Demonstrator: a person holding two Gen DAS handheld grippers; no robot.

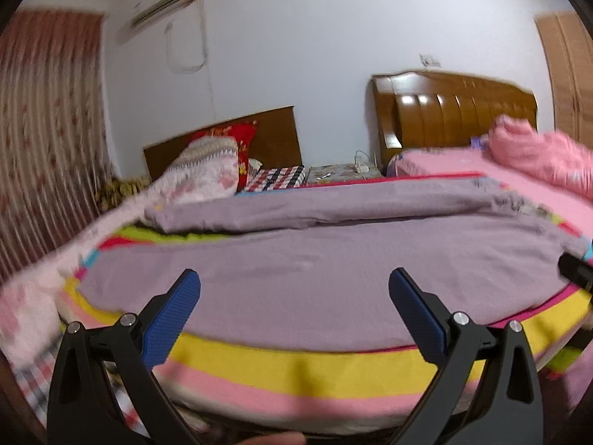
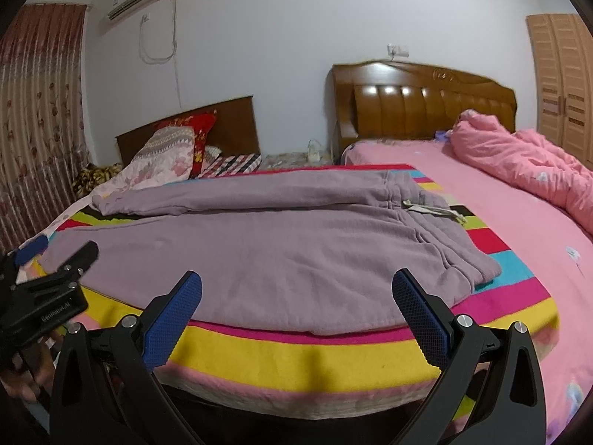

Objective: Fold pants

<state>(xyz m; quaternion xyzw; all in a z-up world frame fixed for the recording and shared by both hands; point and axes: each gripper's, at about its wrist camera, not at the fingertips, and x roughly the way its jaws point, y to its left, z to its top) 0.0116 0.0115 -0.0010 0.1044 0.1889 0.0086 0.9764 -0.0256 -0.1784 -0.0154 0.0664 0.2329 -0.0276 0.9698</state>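
A wide bed (image 2: pixel 481 193) in pink sheeting is carrying a bright striped blanket (image 2: pixel 296 352); the mauve fleece pants (image 2: pixel 259 252) are lying flat on that blanket, waistband towards the bed's pink side; the left gripper (image 1: pixel 294 285) is hovering over the pants, blue-padded jaws spread; the right gripper (image 2: pixel 296 289) is hovering alike, spread and holding nothing.
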